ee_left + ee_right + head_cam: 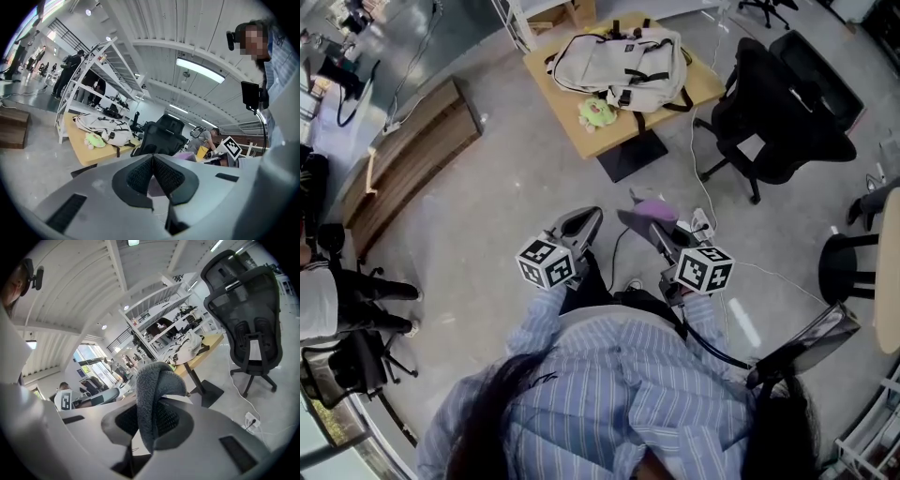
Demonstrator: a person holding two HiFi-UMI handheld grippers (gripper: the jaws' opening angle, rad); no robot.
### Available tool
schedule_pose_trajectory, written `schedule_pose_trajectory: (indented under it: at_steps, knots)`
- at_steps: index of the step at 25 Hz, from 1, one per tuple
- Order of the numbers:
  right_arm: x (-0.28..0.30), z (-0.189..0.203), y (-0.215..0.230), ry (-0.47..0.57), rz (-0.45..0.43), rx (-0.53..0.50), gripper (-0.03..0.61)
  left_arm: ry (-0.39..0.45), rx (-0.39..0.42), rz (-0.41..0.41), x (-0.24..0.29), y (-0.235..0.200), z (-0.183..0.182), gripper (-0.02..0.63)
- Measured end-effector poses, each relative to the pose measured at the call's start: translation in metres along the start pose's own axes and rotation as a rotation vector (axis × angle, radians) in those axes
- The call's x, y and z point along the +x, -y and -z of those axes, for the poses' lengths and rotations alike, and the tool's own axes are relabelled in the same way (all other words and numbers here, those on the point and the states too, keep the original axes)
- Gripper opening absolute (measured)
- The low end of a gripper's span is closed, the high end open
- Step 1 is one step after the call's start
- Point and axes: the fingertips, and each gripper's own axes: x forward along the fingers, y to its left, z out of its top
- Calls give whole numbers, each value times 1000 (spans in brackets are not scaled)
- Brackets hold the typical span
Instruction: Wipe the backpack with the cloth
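Note:
A cream backpack [614, 61] with black straps lies on a wooden table [698, 89] far ahead of me; it also shows in the left gripper view [101, 125] and the right gripper view [190, 345]. My right gripper [639, 221] is held at waist height over the floor, shut on a greyish-purple cloth [654, 208]. The cloth [154, 385] folds over the top of the jaws. My left gripper [584, 223] hangs beside it, its pads [140, 176] pressed together with nothing between them. Both grippers are well short of the table.
A green plush toy [596, 112] sits at the table's near edge, beside the backpack. A black office chair [769, 112] stands right of the table, with cables on the floor near it. A wooden bench [412, 150] lies at the left, a stool [848, 267] at the right.

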Motion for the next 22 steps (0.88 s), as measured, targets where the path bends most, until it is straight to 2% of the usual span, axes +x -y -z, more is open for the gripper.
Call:
schedule_pose_trajectory:
  at_steps: [7,12,16,22]
  knots:
    - [55,-31,-1,7,48,9,41,-10,13,38,18,-67,-36,5]
    - [116,-57,-15,11,60,30,41,-26,69,72,25,-122,-78,5]
    - [168,-76,-30,23,65,59,41,-44,97,96,21,-165,-103,5]
    - [225,-97,-42,48,99,77,41,-49,96,97,11,-232,-130,5]
